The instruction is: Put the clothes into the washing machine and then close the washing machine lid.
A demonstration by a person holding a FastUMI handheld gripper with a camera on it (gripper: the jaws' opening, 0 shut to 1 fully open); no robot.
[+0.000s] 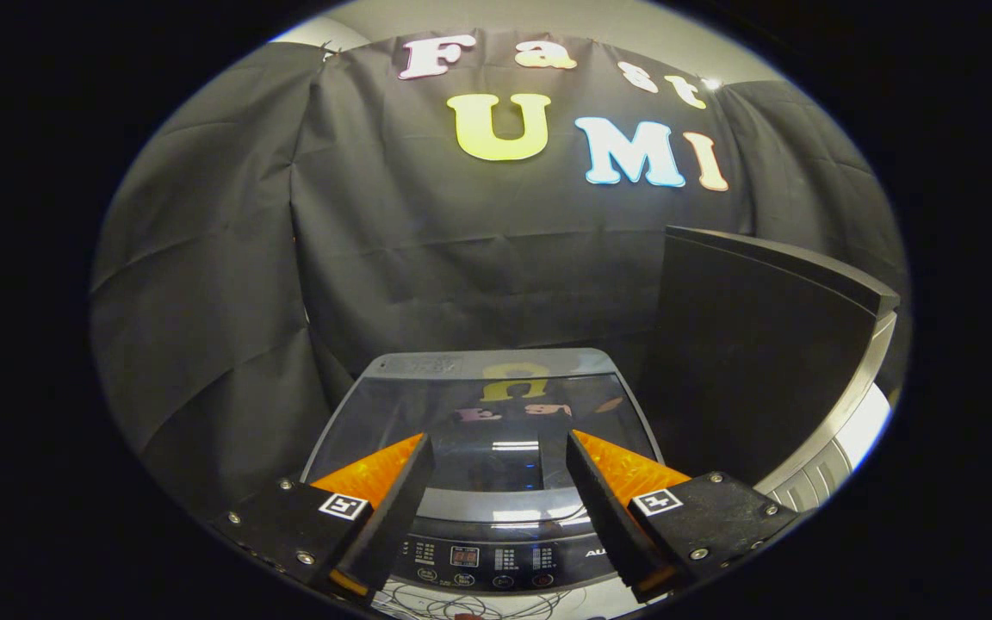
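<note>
While the tool [500,452] hangs above the washing machine [487,517], its fingers stand apart and hold nothing; the glass lid [479,413] lies closed, just beyond the control panel [496,564].

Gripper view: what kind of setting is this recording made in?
Probably a staged recording booth, not a real laundry room: black cloth wall all around, a top-loading washing machine with its glass lid down, and the open gripper held above it.
</note>
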